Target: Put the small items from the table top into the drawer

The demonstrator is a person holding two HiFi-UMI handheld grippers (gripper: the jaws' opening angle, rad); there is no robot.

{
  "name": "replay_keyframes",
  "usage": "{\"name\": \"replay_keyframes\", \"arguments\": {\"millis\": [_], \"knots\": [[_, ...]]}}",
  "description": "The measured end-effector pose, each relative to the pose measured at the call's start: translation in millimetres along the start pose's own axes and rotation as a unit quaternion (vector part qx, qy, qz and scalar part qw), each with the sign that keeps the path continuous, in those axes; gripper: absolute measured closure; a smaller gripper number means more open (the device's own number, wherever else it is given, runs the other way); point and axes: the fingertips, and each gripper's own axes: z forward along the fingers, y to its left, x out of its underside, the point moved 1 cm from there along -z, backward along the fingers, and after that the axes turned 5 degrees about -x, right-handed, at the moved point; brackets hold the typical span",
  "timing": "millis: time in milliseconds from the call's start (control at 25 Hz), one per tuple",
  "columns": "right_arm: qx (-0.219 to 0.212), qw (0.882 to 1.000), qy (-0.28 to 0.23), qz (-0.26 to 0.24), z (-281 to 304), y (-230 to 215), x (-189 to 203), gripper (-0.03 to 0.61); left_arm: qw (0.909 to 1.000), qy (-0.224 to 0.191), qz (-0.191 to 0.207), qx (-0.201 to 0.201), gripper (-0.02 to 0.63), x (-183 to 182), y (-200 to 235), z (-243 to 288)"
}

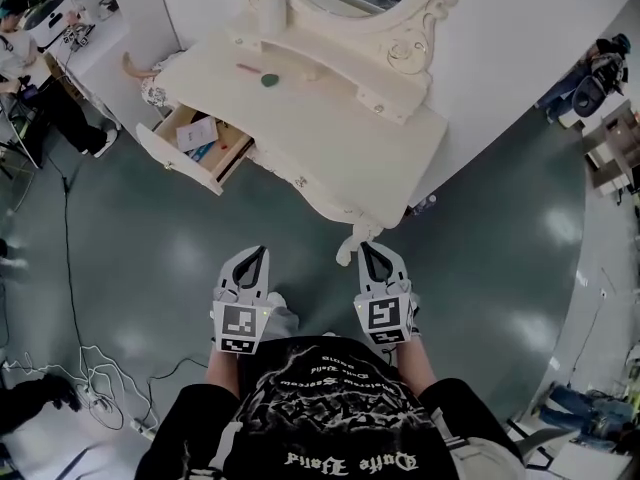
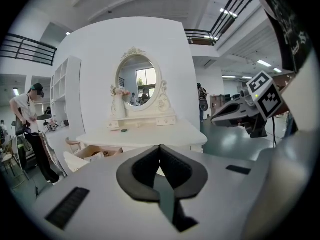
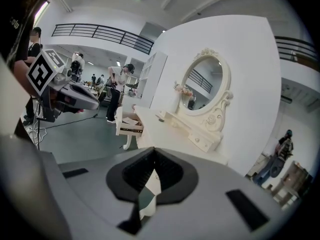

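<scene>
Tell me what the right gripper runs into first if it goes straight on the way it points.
Most likely the dressing table. The shut right gripper points at its front edge, close to the carved leg, with nothing seen between them. Depth is hard to judge, so it might slip past beside that leg.

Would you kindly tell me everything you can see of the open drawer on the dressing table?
The drawer stands pulled well out from the left end of the cream dressing table. Its front panel looks painted cream-white, its inner walls light wood. It sits level, top open. Inside lie a white paper and something blue; other contents are too small to tell. Only the table touches it.
</scene>
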Motion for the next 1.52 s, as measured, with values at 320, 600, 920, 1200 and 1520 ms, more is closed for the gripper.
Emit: {"name": "replay_keyframes", "arguments": {"millis": [320, 600, 920, 1200, 1520], "knots": [[0.024, 1.0, 0.01, -0.005, 32, 10, -22, 0.569, 0.9998, -0.008, 0.007, 0.016, 0.598, 0, 45, 18], [0.038, 0.999, 0.022, -0.001, 61, 22, -39, 0.568, 0.9992, -0.013, 0.016, 0.033, 0.598, 4, 82, 30], [0.035, 0.999, 0.032, -0.007, 80, 41, -53, 0.568, 0.9992, -0.011, 0.012, 0.035, 0.598, 12, 112, 32], [0.037, 0.999, 0.038, -0.005, 88, 42, -56, 0.568, 0.9995, -0.007, 0.003, 0.031, 0.598, 16, 123, 33], [0.029, 0.999, 0.04, -0.005, 107, 34, -56, 0.568, 0.9998, 0.004, 0.005, 0.018, 0.598, 20, 135, 42]]}}
